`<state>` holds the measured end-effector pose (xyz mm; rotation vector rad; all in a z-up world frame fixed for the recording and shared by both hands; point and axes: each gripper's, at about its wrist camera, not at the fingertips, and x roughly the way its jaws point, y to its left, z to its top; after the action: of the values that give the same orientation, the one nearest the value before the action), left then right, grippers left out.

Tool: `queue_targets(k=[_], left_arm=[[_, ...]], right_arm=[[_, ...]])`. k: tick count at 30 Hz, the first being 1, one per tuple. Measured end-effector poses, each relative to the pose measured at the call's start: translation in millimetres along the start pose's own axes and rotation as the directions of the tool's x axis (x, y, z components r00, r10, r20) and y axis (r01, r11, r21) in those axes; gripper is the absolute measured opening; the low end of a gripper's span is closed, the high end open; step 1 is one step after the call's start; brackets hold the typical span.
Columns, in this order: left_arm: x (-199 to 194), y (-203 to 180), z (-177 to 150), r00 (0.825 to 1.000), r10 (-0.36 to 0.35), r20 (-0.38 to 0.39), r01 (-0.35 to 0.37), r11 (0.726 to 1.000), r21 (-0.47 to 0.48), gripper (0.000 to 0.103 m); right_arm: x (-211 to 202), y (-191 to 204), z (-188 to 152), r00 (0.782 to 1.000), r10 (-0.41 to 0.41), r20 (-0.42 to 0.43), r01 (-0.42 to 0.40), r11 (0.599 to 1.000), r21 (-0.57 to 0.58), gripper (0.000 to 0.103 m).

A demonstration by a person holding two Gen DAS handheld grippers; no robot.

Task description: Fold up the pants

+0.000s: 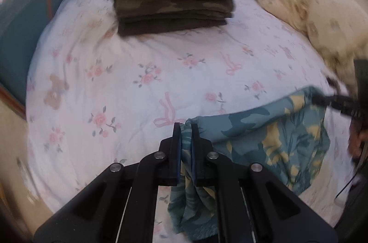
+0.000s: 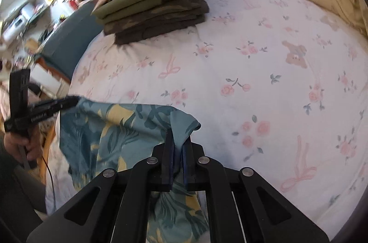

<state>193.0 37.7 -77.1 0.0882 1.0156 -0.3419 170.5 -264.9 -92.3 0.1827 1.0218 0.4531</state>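
Over the flowered bedsheet (image 1: pixel 138 54) my left gripper (image 1: pixel 185 128) pinches one corner of the teal floral pants (image 1: pixel 271 132); my right gripper (image 2: pixel 178 139) clamps the other, the cloth stretched between us, hanging above the bed. Behind sits a stack of folded clothes (image 1: pixel 172 1)

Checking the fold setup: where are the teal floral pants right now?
The teal floral pants hang stretched between the left gripper and right gripper, low in both wrist views, over the near edge of the white flowered bedsheet.
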Motion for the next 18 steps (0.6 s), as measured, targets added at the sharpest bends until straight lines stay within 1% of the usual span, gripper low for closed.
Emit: queue_targets(k=[1, 4, 5, 6, 7, 8, 9, 10, 11, 13, 14, 15, 16, 17, 18], left_arm=[[-12.8, -4.5, -10.3, 1.000, 0.008, 0.021, -0.009, 0.998, 0.065, 0.005], [-27.0, -10.8, -25.9, 1.000, 0.009, -0.008, -0.008, 0.990, 0.139, 0.005], [-35.0, -13.9, -32.2, 1.000, 0.012, -0.009, -0.010, 0.985, 0.173, 0.005], [-39.4, -17.8, -35.1, 1.000, 0.017, -0.012, -0.015, 0.980, 0.197, 0.005], [-46.1, -23.3, -40.9, 1.000, 0.023, -0.017, -0.018, 0.970, 0.241, 0.005], [-54.3, -30.3, -47.7, 1.000, 0.024, -0.019, -0.018, 0.955, 0.296, 0.005], [-63.2, -37.2, -55.8, 1.000, 0.023, -0.018, -0.015, 0.937, 0.349, 0.005], [-70.0, -43.9, -63.8, 1.000, 0.019, -0.020, -0.010, 0.917, 0.398, 0.005], [-75.7, -51.6, -71.6, 1.000, 0.006, -0.024, 0.005, 0.899, 0.438, 0.005], [-88.5, -63.6, -92.3, 0.998, -0.043, -0.039, 0.057, 0.860, 0.508, 0.005], [-90.8, -69.8, -100.5, 0.998, -0.045, -0.046, 0.063, 0.840, 0.539, 0.005], [-92.1, -76.6, -109.4, 0.998, -0.044, -0.054, 0.067, 0.812, 0.580, 0.005], [-90.7, -85.8, -122.3, 0.998, -0.025, -0.056, 0.055, 0.767, 0.640, 0.005], [-87.8, -90.8, -129.8, 0.998, 0.001, -0.057, 0.038, 0.741, 0.671, 0.005], [-83.0, -94.0, -137.6, 0.997, 0.023, -0.072, 0.033, 0.726, 0.687, 0.005]], right_arm=[[-6.8, 2.7, -3.1, 1.000, -0.014, 0.003, 0.015, 0.999, -0.030, 0.005], [-24.0, 26.7, -13.6, 0.999, -0.046, 0.011, 0.047, 0.992, -0.120, 0.005], [-32.7, 36.5, -20.9, 0.998, -0.060, 0.019, 0.063, 0.983, -0.171, 0.005], [-38.3, 41.6, -28.1, 0.998, -0.065, 0.019, 0.067, 0.978, -0.196, 0.005], [-42.0, 47.7, -34.3, 0.997, -0.075, 0.015, 0.076, 0.971, -0.225, 0.005], [-45.2, 54.6, -41.7, 0.995, -0.098, 0.014, 0.099, 0.959, -0.264, 0.005], [-46.8, 58.5, -48.3, 0.994, -0.107, 0.005, 0.104, 0.951, -0.291, 0.005], [-47.9, 62.9, -57.3, 0.992, -0.122, -0.018, 0.110, 0.940, -0.323, 0.005], [-48.7, 64.6, -63.6, 0.991, -0.130, -0.036, 0.110, 0.934, -0.339, 0.005], [-49.4, 67.3, -78.0, 0.983, -0.172, -0.067, 0.135, 0.918, -0.374, 0.005], [-50.1, 68.3, -85.6, 0.979, -0.178, -0.094, 0.130, 0.915, -0.382, 0.005], [-49.6, 70.4, -93.6, 0.975, -0.193, -0.113, 0.133, 0.906, -0.402, 0.005], [-48.8, 73.5, -100.6, 0.968, -0.216, -0.125, 0.145, 0.893, -0.426, 0.004], [-46.5, 75.9, -108.0, 0.961, -0.234, -0.148, 0.147, 0.884, -0.444, 0.004], [-44.5, 77.4, -113.3, 0.956, -0.246, -0.159, 0.151, 0.879, -0.452, 0.005]])
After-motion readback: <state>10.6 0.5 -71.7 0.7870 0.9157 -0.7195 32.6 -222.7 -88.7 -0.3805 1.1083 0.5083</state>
